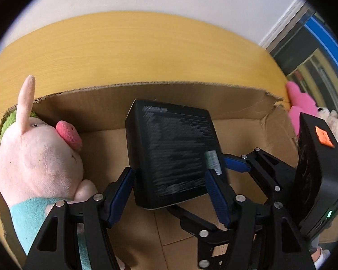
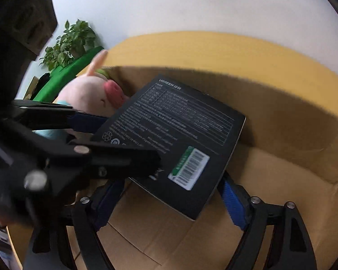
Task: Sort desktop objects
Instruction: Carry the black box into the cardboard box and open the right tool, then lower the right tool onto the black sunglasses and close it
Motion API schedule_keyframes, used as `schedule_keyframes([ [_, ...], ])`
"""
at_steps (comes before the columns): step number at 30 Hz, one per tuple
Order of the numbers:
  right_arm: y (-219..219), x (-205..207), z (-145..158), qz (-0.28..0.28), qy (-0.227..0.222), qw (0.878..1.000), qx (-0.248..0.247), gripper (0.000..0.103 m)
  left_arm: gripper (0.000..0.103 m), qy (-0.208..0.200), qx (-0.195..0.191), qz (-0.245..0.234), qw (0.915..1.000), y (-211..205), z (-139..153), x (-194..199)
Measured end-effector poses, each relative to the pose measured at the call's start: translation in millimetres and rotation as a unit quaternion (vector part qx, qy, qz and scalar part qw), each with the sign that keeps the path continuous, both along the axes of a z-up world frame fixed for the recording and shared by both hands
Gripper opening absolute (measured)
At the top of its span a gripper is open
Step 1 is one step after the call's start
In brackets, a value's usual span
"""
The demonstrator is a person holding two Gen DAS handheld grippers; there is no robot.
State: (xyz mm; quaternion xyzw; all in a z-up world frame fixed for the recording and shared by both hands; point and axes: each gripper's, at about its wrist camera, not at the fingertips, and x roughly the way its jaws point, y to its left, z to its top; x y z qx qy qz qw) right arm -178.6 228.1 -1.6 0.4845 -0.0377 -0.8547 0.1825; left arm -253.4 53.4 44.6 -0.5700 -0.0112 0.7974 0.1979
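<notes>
Under the carton, a yellow wood-grain table (image 1: 124, 51), stretching on past the carton's far wall to a white wall behind.

On that table, the open brown cardboard carton (image 1: 191, 94) itself: ragged corrugated rim, creased and torn right corner, flat flaps for a floor.

Inside the carton, against its left wall, a pale pink pig plush (image 1: 40, 162): rosy snout, one long ear upright above the rim, a green tuft behind the head, a teal garment lower down.

Outside the carton, just beyond its right corner, a bright pink plush (image 1: 302, 105) with a cream one (image 1: 335, 121) beside it.

Over the middle of the carton, held above its floor and tilted, the black box (image 1: 173, 148). Flat, rectangular, matte black, printed face up. Covered in fine white lines of text and a ruled table under a brand line at the top. Pale along one thin lower edge. Near the lower right corner, a white and green barcode label (image 2: 189, 168).

Left gripper (image 1: 169, 172): clamped on the black box, blue pads pressed against its two long sides.

Right gripper (image 2: 170, 183): spread wide around the black box's near corner, one blue pad touching the right edge, the other finger passing beneath. Impossible to tell whether truly gripping or merely alongside.

On the right gripper's housing, right of the carton's middle, a small orange sticker (image 1: 324, 136).
</notes>
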Motion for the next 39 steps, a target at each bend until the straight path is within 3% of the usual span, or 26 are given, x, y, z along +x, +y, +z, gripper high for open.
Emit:
schedule_keyframes([
  [6,-16.9,13.6,15.6,-0.012,-0.004,1.0,0.021,0.084,0.065,0.012,0.013,0.021,0.9996,-16.6,23.9,9.4],
  [11,-14.3,71.3,79.1,-0.029,0.049,0.998,0.034,0.09,0.066,0.119,0.048,-0.009,0.9917,-31.5,99.4,70.2],
  [14,-10.0,133.0,127.1,-0.052,0.104,0.992,0.039,0.103,0.072,0.206,0.062,-0.044,0.9756,-40.4,147.8,137.9],
  [15,-11.5,152.0,140.8,-0.061,0.12,0.99,0.041,0.103,0.08,0.237,0.065,-0.054,0.9679,-42.1,160.9,164.1],
  [18,-16.1,206.2,171.3,-0.087,0.152,0.984,0.035,0.103,0.082,0.309,0.069,-0.081,0.945,-47.1,182.0,232.2],
  [22,-18.8,267.9,175.5,-0.144,0.164,0.976,0.028,0.103,0.082,0.341,0.055,-0.084,0.9347,-36.8,176.1,276.6],
  [26,-2.1,318.2,171.1,-0.181,0.156,0.97,0.042,0.103,0.082,0.333,0.06,-0.069,0.9385,-46.4,153.1,301.1],
  [31,-14.8,363.1,170.4,-0.183,0.183,0.963,0.077,0.103,0.082,0.319,0.057,-0.049,0.9449,-60.4,124.3,316.0],
  [34,-10.7,382.7,166.0,-0.197,0.175,0.962,0.074,0.103,0.082,0.311,0.059,-0.036,0.948,-65.6,115.2,320.0],
  [39,6.2,402.2,155.0,-0.218,0.171,0.958,0.072,0.103,0.082,0.337,0.051,-0.001,0.9403,-74.8,115.6,324.6],
])
